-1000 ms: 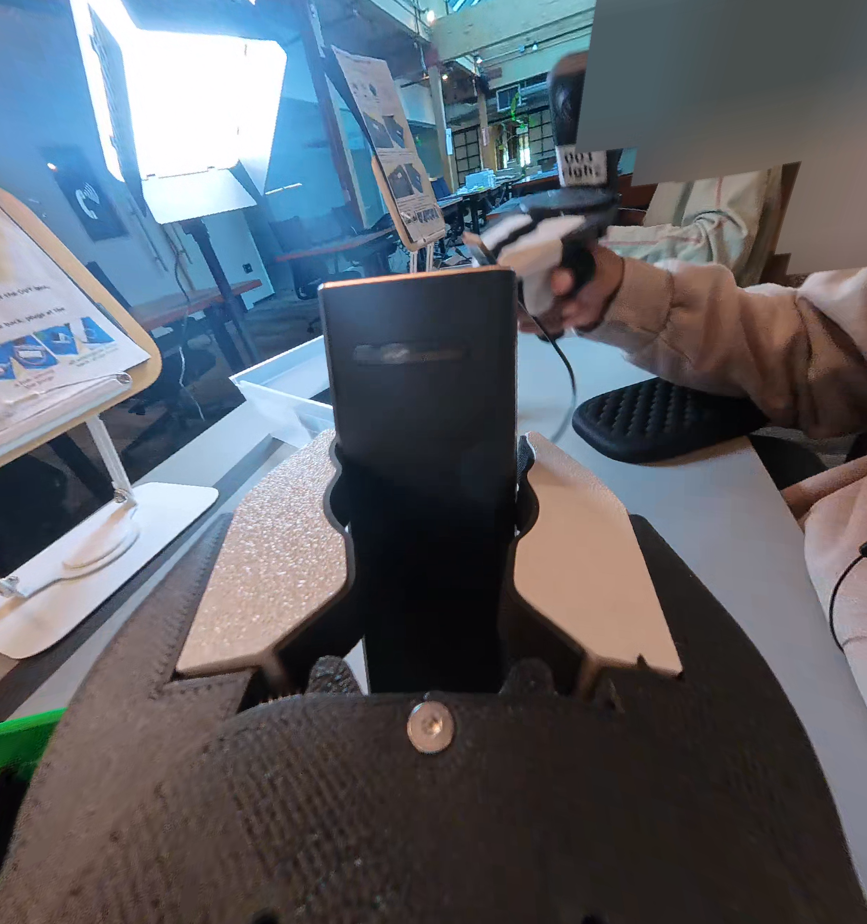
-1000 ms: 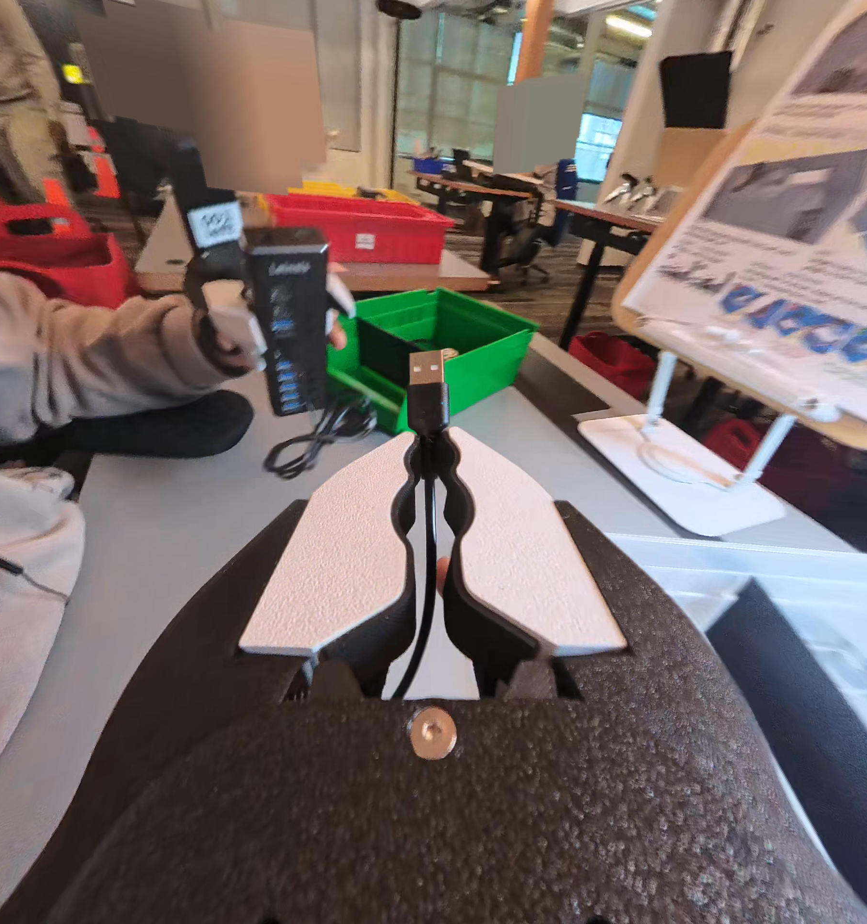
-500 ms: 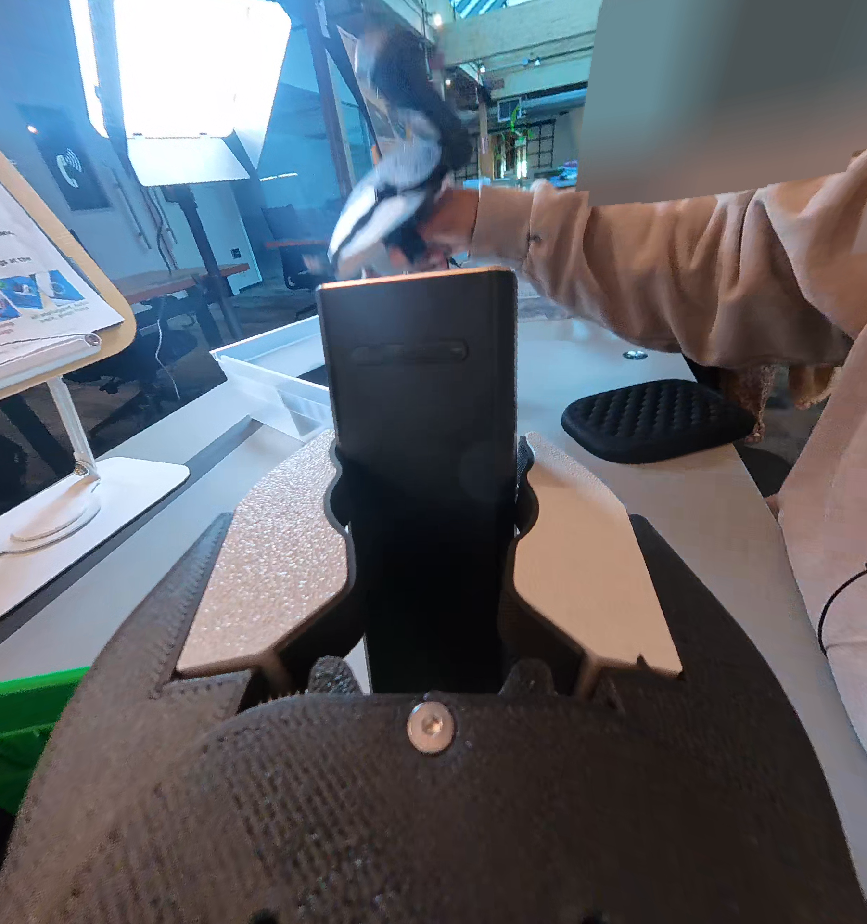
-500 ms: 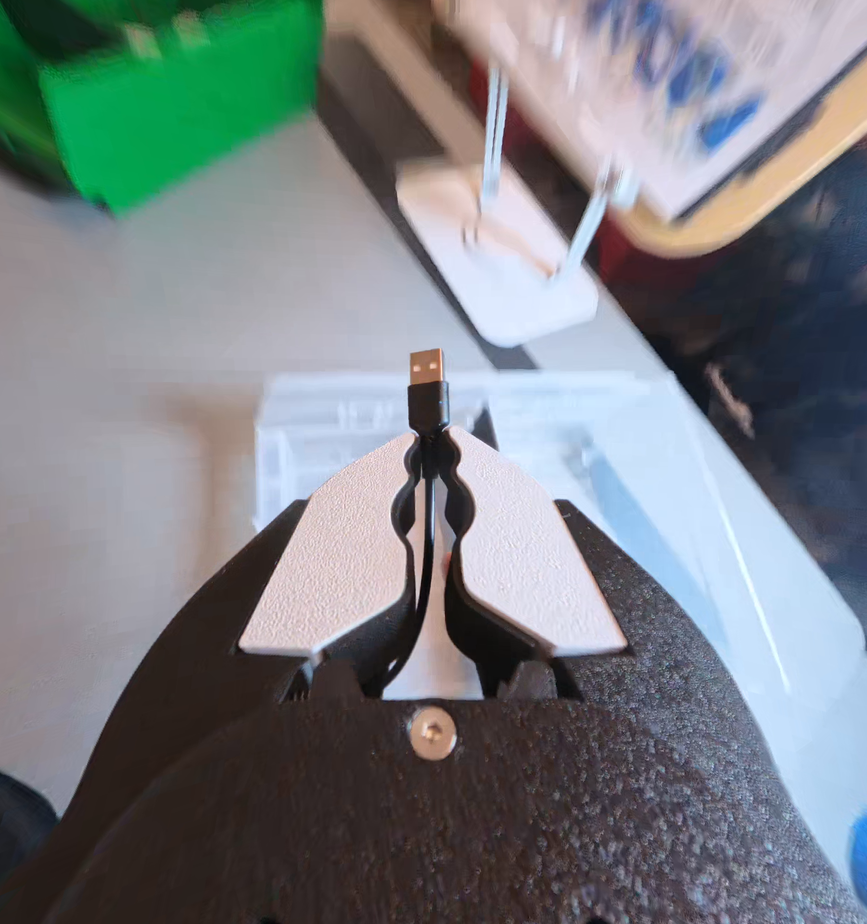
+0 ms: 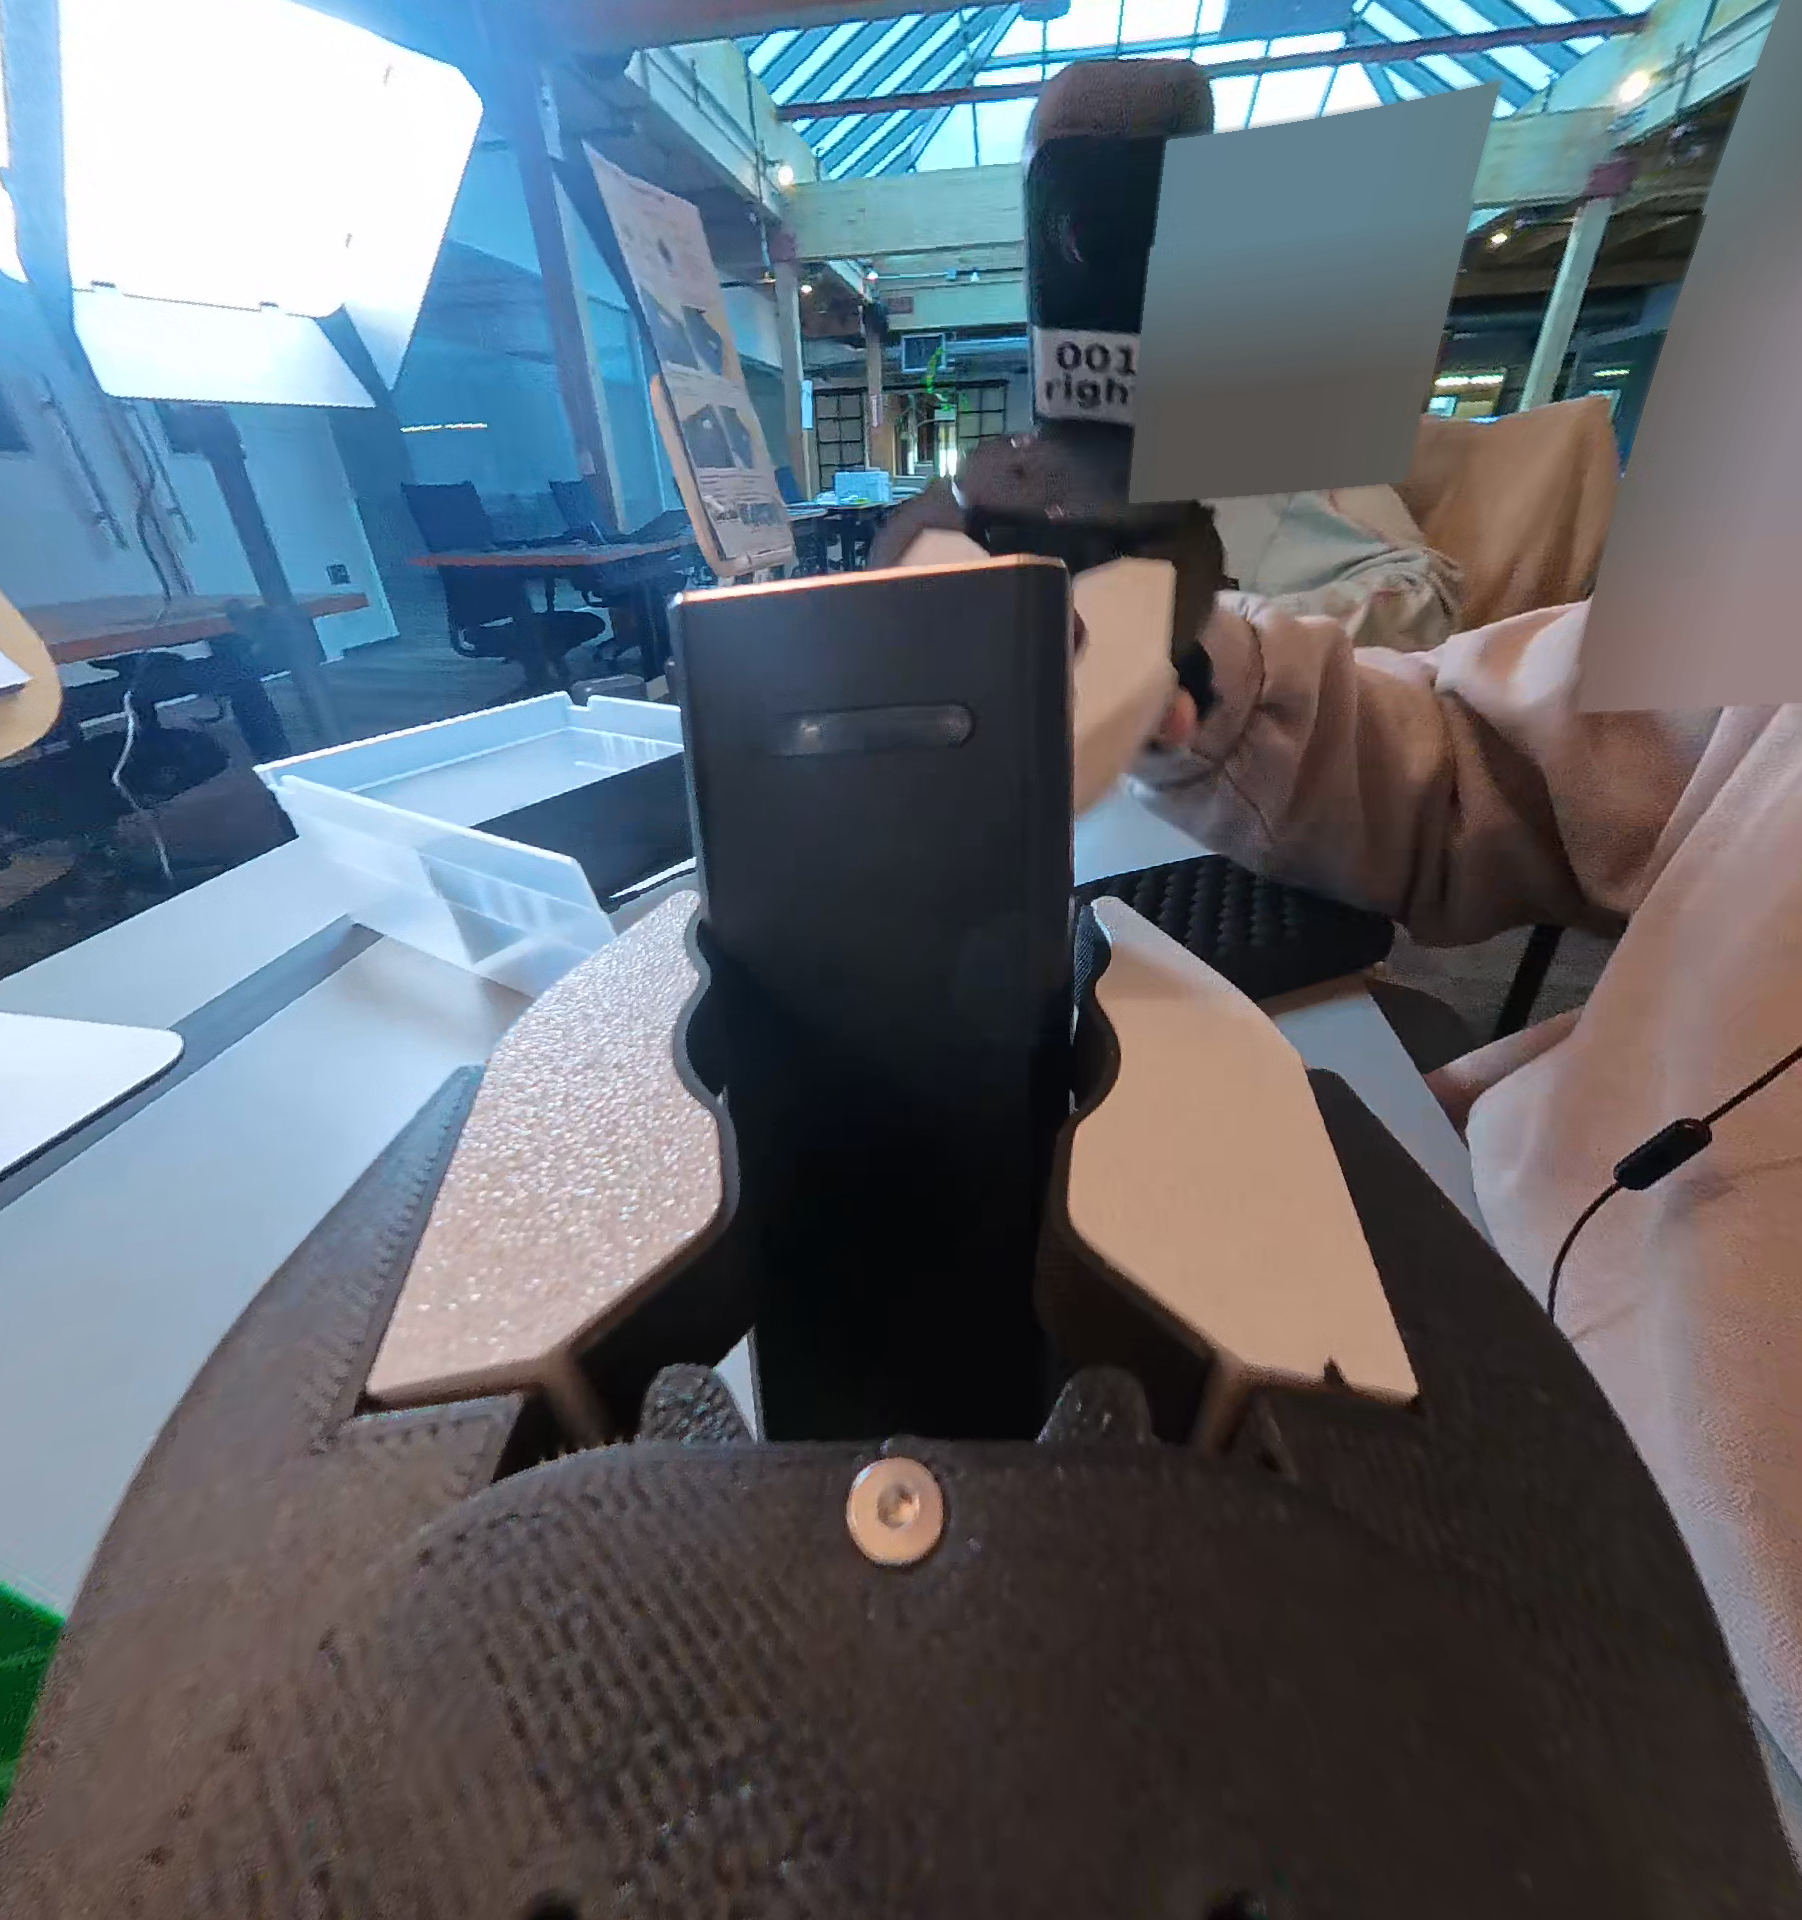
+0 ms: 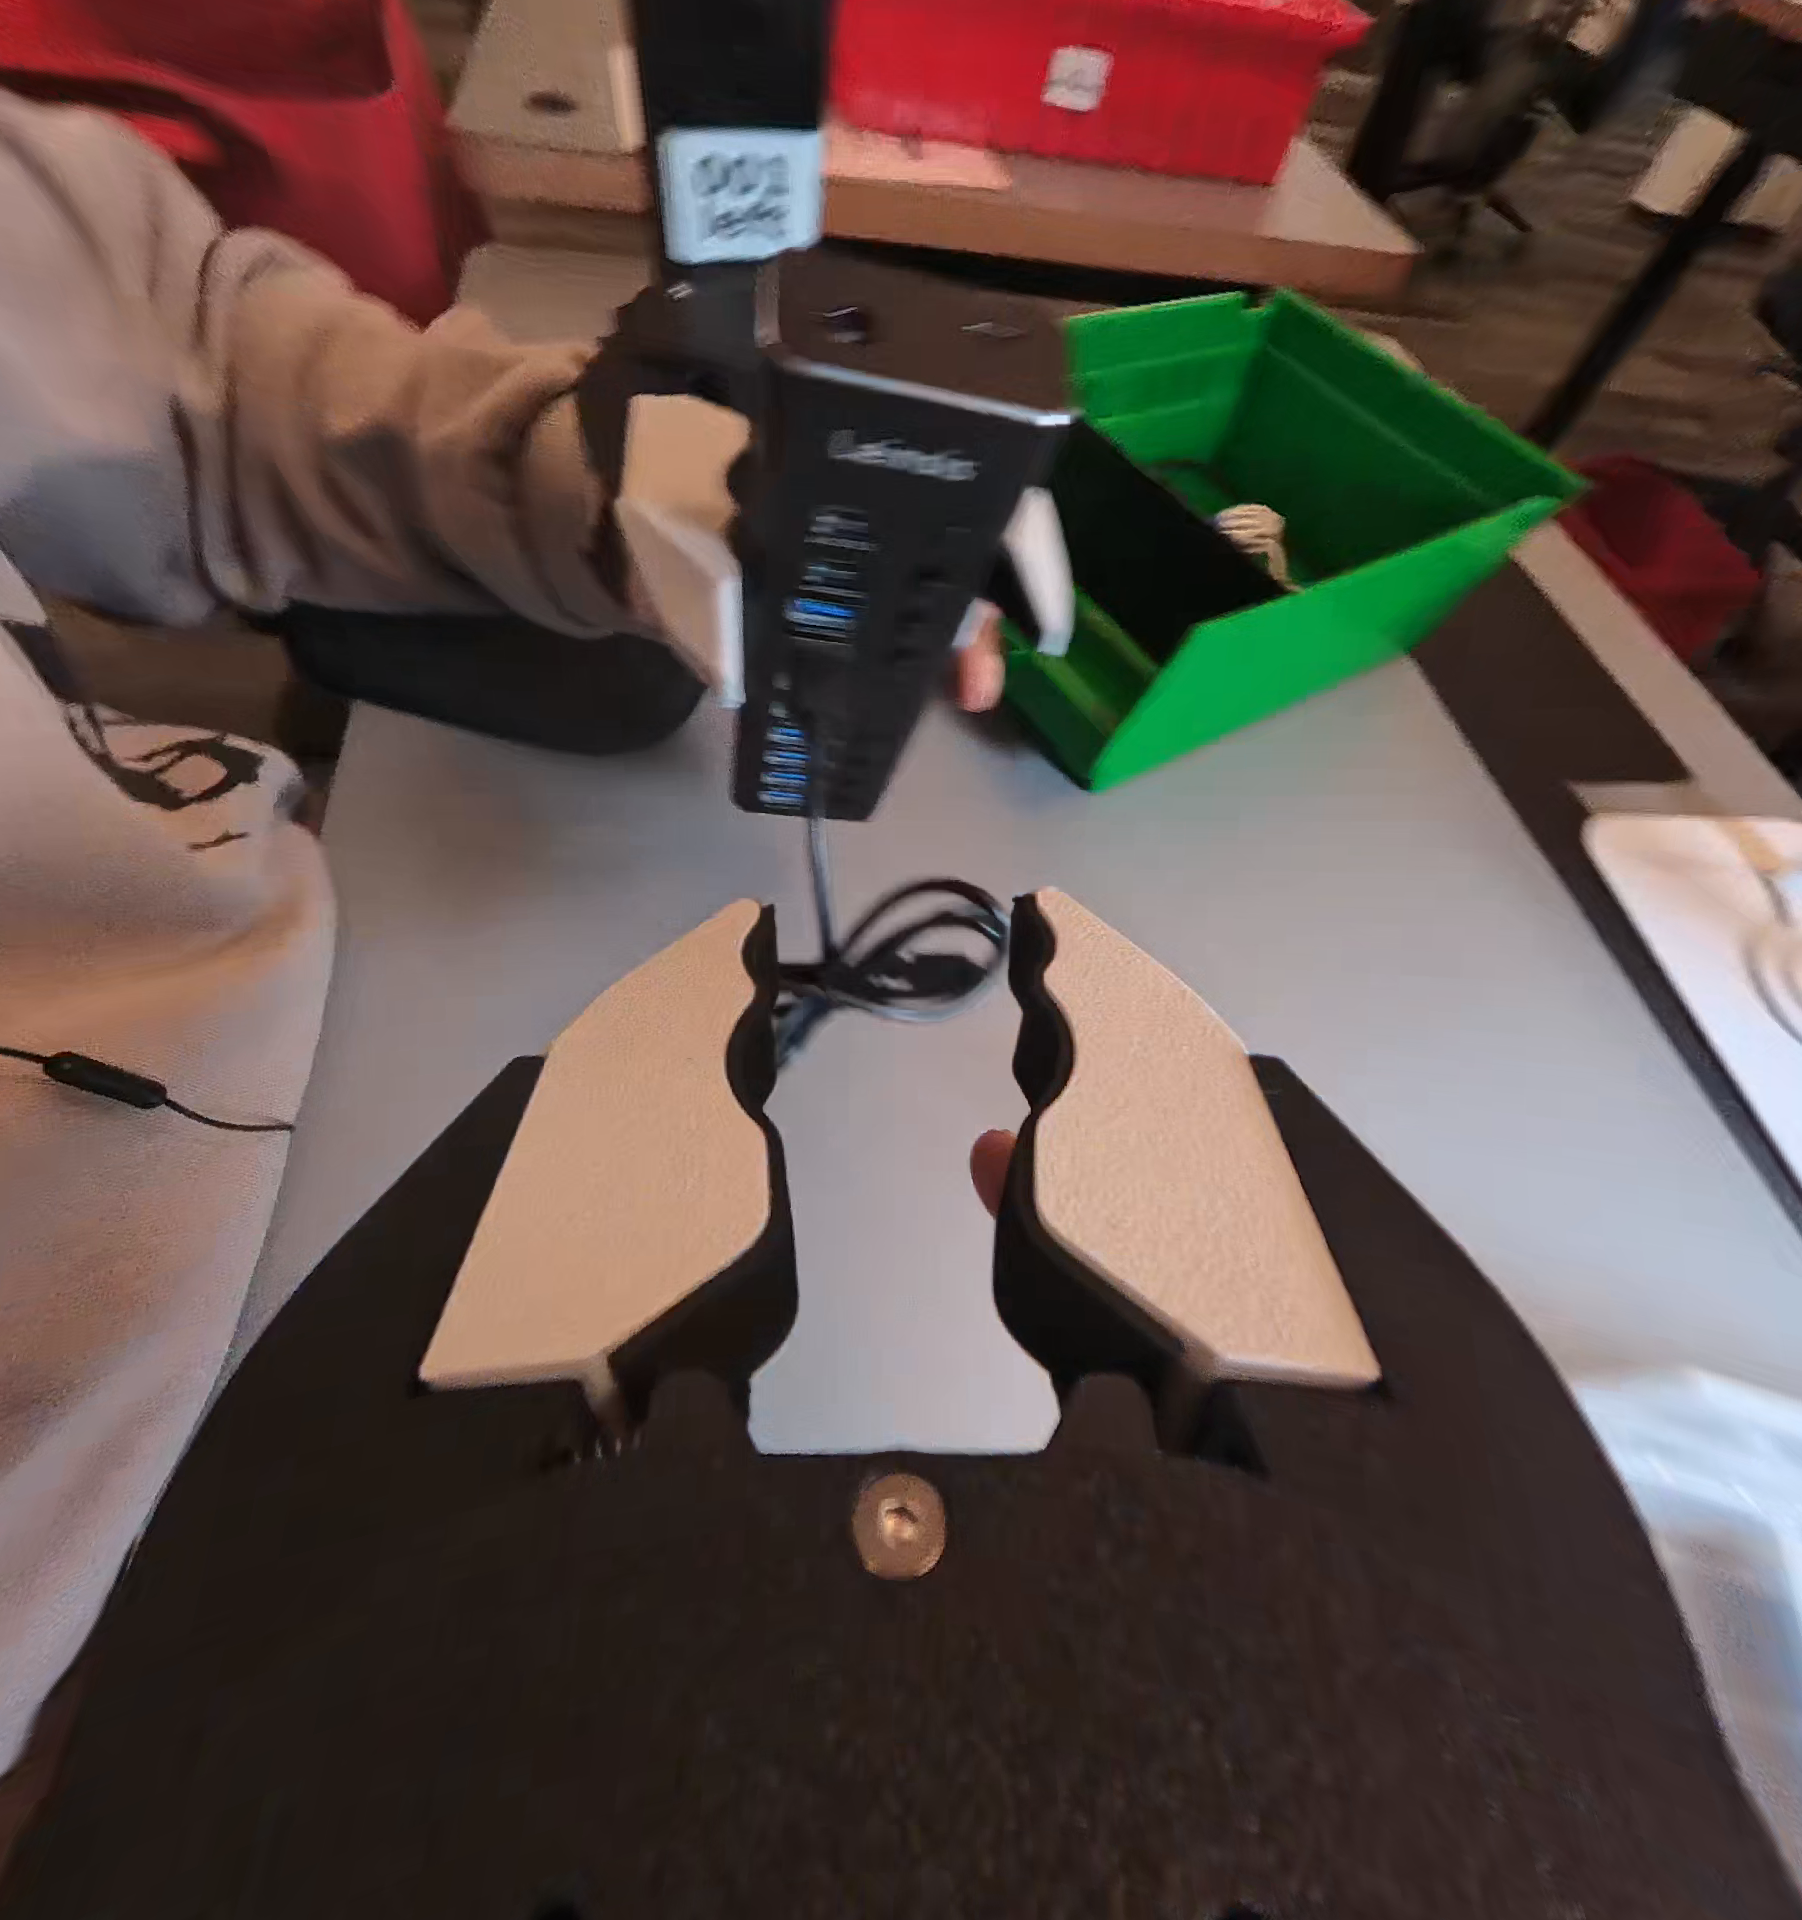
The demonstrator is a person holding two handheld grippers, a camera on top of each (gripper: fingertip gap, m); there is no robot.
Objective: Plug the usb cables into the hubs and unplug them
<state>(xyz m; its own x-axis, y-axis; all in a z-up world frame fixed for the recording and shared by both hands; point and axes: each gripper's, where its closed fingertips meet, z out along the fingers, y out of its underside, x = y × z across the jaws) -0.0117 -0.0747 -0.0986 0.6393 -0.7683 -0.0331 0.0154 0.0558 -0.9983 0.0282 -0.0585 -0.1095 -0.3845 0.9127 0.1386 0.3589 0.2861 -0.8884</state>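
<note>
My left gripper (image 5: 892, 914) is shut on a black USB hub (image 5: 876, 790) and holds it upright above the grey table (image 6: 1240, 935). In the right wrist view the hub (image 6: 876, 582) shows its row of blue ports, gripped at mid-height by the left gripper (image 6: 866, 582). The hub's own black cable (image 6: 876, 966) hangs down to a coil on the table. My right gripper (image 6: 892, 914) is open and empty, low in front of the hub and just above the coil. In the left wrist view one of its white fingers (image 5: 1125, 655) shows behind the hub.
A green bin (image 6: 1292, 540) stands beside the hub. A white tray (image 5: 461, 790) lies on the table's far side in the left wrist view. A black wrist rest (image 5: 1229, 925) and the person's sleeve (image 5: 1448, 790) are at the near edge. A white stand base (image 6: 1728, 935) lies to the right. My right fingertips sit around 6 cm from my left ones.
My right gripper held a USB plug, swung over the white tray, then came back to face the hub; it is now open with no plug. The left gripper kept hold of the hub.
</note>
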